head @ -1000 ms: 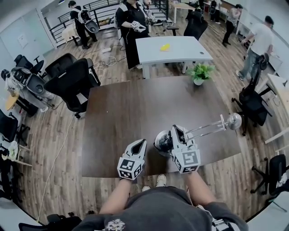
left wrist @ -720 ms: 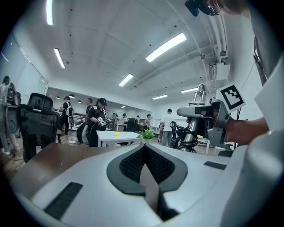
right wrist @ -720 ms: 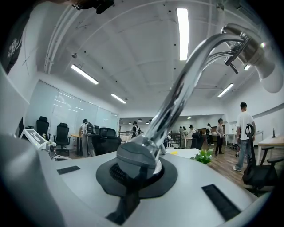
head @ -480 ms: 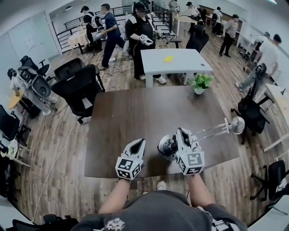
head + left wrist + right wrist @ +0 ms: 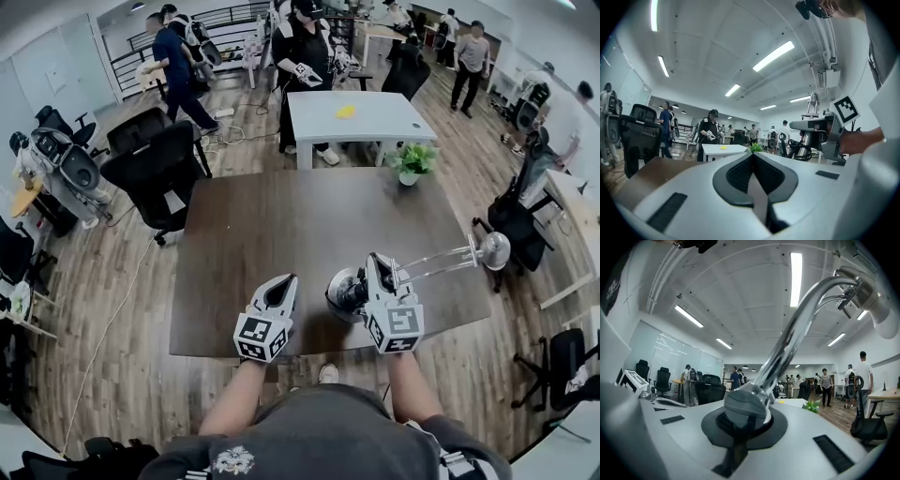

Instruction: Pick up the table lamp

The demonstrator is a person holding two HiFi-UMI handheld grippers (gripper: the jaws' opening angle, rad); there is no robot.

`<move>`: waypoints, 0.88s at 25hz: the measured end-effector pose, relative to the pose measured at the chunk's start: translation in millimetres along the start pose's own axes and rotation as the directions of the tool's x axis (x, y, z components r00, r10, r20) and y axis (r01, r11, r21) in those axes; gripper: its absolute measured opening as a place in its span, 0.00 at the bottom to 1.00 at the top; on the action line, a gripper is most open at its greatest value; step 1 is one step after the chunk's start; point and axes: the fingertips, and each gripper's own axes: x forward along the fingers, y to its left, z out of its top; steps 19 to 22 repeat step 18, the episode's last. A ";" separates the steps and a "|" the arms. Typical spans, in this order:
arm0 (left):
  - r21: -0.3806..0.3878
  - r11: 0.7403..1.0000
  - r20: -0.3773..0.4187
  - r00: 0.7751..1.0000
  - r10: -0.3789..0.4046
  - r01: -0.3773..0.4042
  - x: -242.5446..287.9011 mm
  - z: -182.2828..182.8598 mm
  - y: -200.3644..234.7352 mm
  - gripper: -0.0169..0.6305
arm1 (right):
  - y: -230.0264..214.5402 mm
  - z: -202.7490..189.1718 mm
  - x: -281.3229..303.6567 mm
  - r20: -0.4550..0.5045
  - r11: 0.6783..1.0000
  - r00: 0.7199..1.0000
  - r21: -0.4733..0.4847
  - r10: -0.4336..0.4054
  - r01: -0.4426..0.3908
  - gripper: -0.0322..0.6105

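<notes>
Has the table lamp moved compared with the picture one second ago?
Yes, a little. In the head view the table lamp, held by the right gripper, now reaches farther past the brown table's right edge.

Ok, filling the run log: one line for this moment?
right claw: shut on table lamp | left claw: shut, empty | site: brown table

Ahead of you the table (image 5: 262, 225) lies open up to the potted plant (image 5: 410, 161) at its far edge; the slanting arm of the table lamp (image 5: 433, 263) bars your right.
</notes>
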 end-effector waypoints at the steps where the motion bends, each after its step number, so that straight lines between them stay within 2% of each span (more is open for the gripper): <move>1: 0.000 1.000 0.002 1.000 0.000 0.000 -0.3 0.4 0.6 0.04 | -0.1 -0.7 -0.1 -0.003 1.000 1.000 -0.001 -0.001 0.001 0.09; 22: -0.004 1.000 -0.022 1.000 -0.006 0.006 3.7 -7.8 -2.0 0.04 | -3.5 -14.7 1.4 -0.035 1.000 0.999 -0.015 0.010 -0.010 0.09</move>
